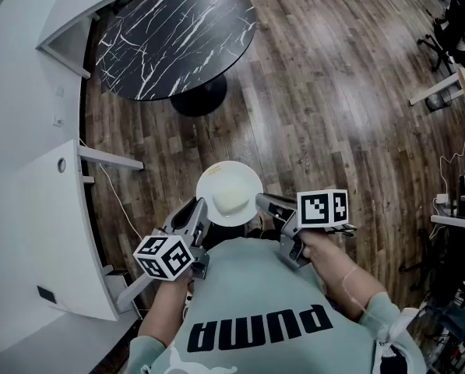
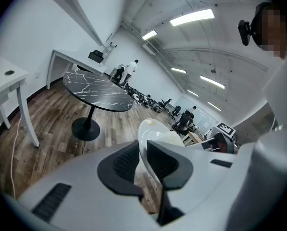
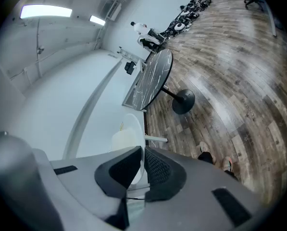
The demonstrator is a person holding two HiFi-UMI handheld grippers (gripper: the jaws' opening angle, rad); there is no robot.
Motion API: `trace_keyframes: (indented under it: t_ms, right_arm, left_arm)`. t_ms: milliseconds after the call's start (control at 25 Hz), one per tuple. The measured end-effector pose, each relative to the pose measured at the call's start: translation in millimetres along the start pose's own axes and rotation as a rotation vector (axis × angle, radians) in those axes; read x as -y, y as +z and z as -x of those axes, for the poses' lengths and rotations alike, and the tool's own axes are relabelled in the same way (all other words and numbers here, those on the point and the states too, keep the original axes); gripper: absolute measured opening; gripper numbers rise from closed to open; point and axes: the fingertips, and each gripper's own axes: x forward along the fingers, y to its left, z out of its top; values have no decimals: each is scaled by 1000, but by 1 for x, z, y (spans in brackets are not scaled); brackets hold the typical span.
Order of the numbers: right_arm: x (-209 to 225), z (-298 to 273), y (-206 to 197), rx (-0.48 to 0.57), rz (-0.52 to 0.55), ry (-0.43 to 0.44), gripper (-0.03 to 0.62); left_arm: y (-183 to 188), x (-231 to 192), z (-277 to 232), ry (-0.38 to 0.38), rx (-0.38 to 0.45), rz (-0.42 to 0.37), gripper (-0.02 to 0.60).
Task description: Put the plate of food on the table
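Note:
A white plate [image 1: 229, 185] with a pale mound of food [image 1: 234, 202] hangs in front of the person's chest, above the wood floor. My left gripper [image 1: 200, 215] is shut on the plate's left rim and my right gripper [image 1: 263, 202] on its right rim. In the left gripper view the plate [image 2: 150, 129] stands edge-on, with its rim pinched between the dark pads of the gripper [image 2: 142, 150]. The right gripper view shows the same: plate [image 3: 130, 129], gripper [image 3: 143, 157]. The round black marble table [image 1: 174, 37] stands ahead and to the left, apart from the plate.
The table rests on a black pedestal base [image 1: 199, 98]. White desks and a counter [image 1: 45, 209] line the left wall, with a cable on the floor beside them. Office chairs [image 1: 450, 29] and a desk edge stand at the right. The person's feet [image 3: 215, 158] are below the plate.

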Motion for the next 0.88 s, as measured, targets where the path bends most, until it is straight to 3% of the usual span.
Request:
trace_keyframes:
  t_ms: [880]
  right_arm:
    - [-45,-91,135,89,4,-63,28]
  left_arm:
    - [144,-76,-77,-103,2,-9,57]
